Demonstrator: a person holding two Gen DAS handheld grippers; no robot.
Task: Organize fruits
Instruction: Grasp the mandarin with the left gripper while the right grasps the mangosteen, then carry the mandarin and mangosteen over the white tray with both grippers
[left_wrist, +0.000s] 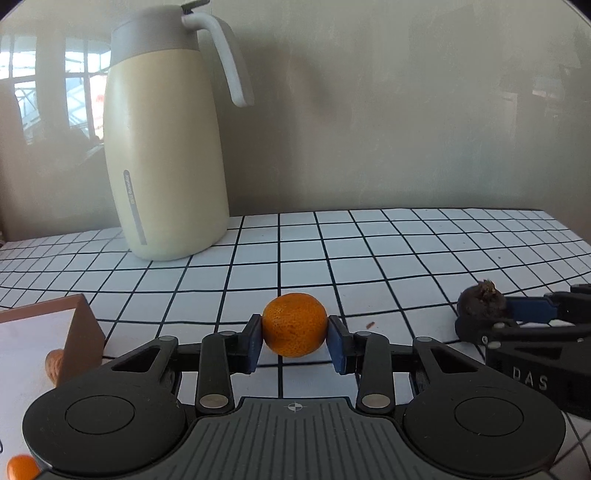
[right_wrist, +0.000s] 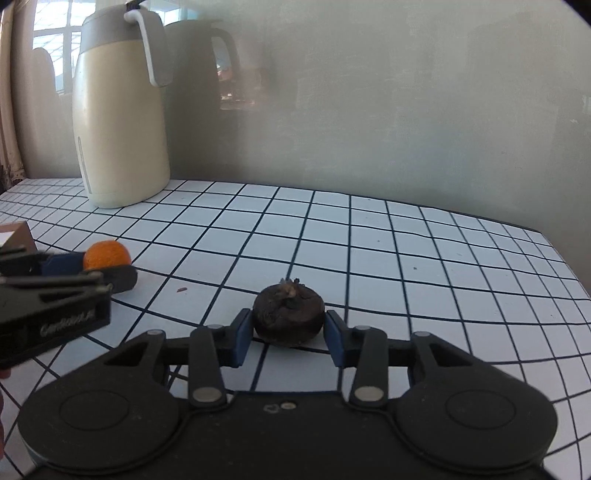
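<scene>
A small orange (left_wrist: 294, 325) rests on the white checked tablecloth (left_wrist: 388, 251), and my left gripper (left_wrist: 294, 330) is shut on it, its blue pads pressing both sides. In the right wrist view the same orange (right_wrist: 107, 254) and left gripper (right_wrist: 105, 267) appear at the far left. A dark brown, wrinkled round fruit (right_wrist: 289, 314) with a dried tuft on top sits on the cloth. My right gripper (right_wrist: 289, 328) is shut on it, pads against its flanks. From the left wrist view this dark fruit (left_wrist: 480, 302) and the right gripper (left_wrist: 484, 316) lie at the right edge.
A tall cream jug (left_wrist: 166, 147) with a grey lid and white handle stands at the back left against the wall. A brown box (left_wrist: 79, 339) with a pale inside sits at the near left, a tan nut-like thing (left_wrist: 55, 363) beside it. Another orange piece (left_wrist: 20, 467) shows bottom left.
</scene>
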